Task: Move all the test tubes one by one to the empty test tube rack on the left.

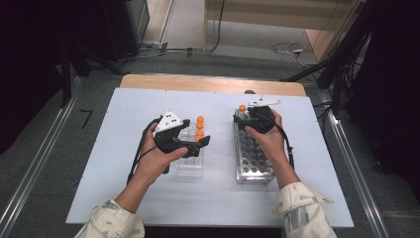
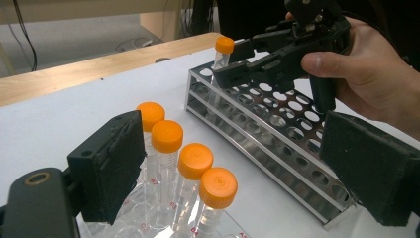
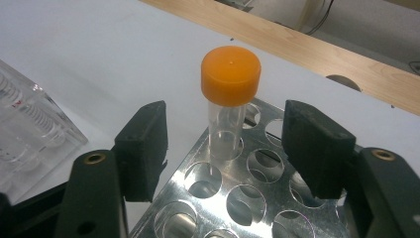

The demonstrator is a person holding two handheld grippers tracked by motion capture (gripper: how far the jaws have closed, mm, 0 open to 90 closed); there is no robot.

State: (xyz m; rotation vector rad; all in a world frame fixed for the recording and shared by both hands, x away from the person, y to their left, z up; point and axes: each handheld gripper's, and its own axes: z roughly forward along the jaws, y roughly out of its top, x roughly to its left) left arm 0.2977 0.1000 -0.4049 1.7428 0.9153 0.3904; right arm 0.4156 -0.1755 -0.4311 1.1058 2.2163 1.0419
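While the orange-capped tube stands upright in a corner hole of the metal rack, your right gripper sits just short of it, its two black jaws apart with the clear tube body ahead of the gap between them; neither pad touches the tube. From the left gripper view the same tube rises at the far end of the rack, with your right gripper reaching in beside it from your right hand. That tube is a slim, see-through plastic cylinder with a smooth, flat-topped orange screw cap; the rack is shiny bent sheet metal, punched with rows of round holes on two levels, and it mirrors the light. Your jaw pads are blocky, matt black and slightly rough, like dense foam or rubber. Your left gripper also stands wide apart, holding nothing; four more orange-capped tubes stand in a row just ahead of its left pad, in a clear acrylic holder with printed markings on the tube walls. From above, your left gripper hangs over that clear holder, and your right gripper hangs at the far end of the metal rack. Both racks rest on a smooth white board, with a pale wooden table edge beyond it.
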